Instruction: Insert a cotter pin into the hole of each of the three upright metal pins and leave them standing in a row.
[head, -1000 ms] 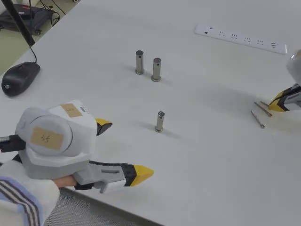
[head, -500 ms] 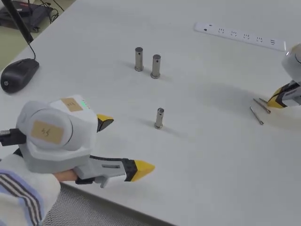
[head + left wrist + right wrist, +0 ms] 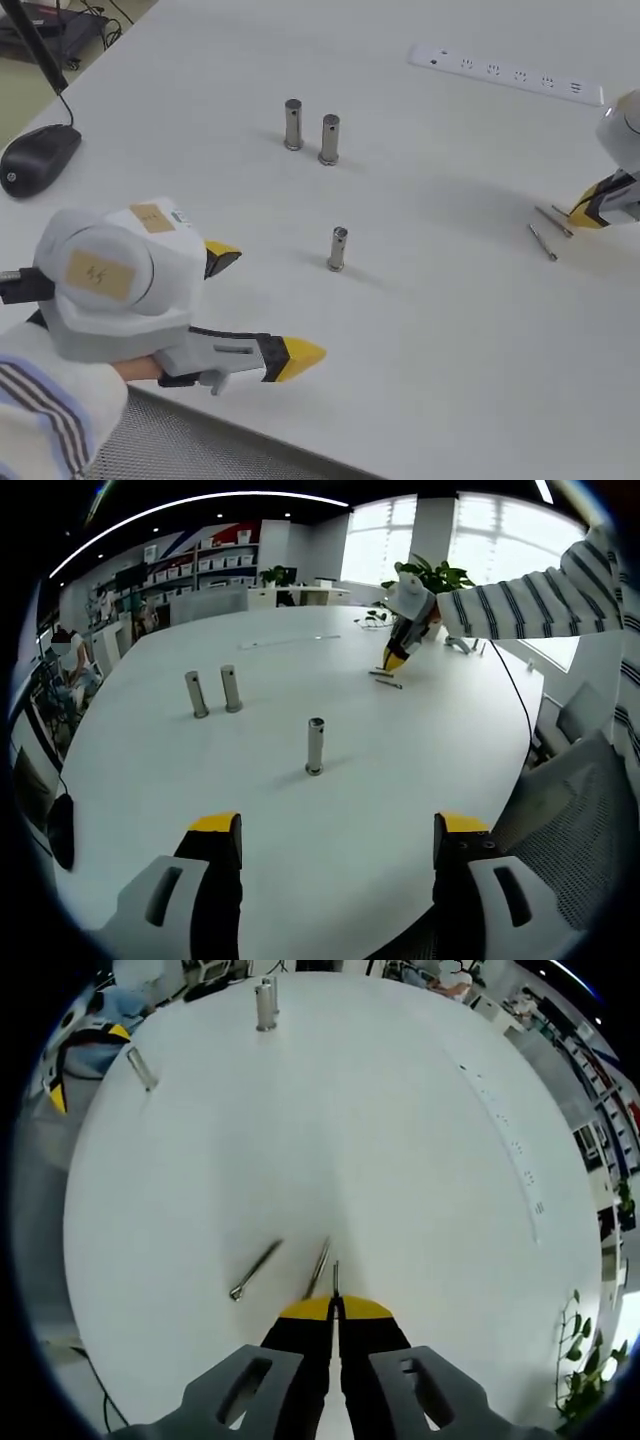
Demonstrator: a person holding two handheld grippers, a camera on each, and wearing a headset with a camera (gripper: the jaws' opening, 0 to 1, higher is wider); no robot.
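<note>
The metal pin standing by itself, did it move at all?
No. The lone metal pin stands at the same spot relative to the pair of metal pins behind it; only the camera shifted.

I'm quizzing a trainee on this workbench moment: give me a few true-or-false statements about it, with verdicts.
1. Three metal pins stand upright on the table. True.
2. The left gripper is shut on a metal pin. False: its jaws stand open and empty.
3. The right gripper is shut on a cotter pin. True.
4. The mouse lies beside the two loose cotter pins. False: it lies across the table, on the left gripper's side.
</note>
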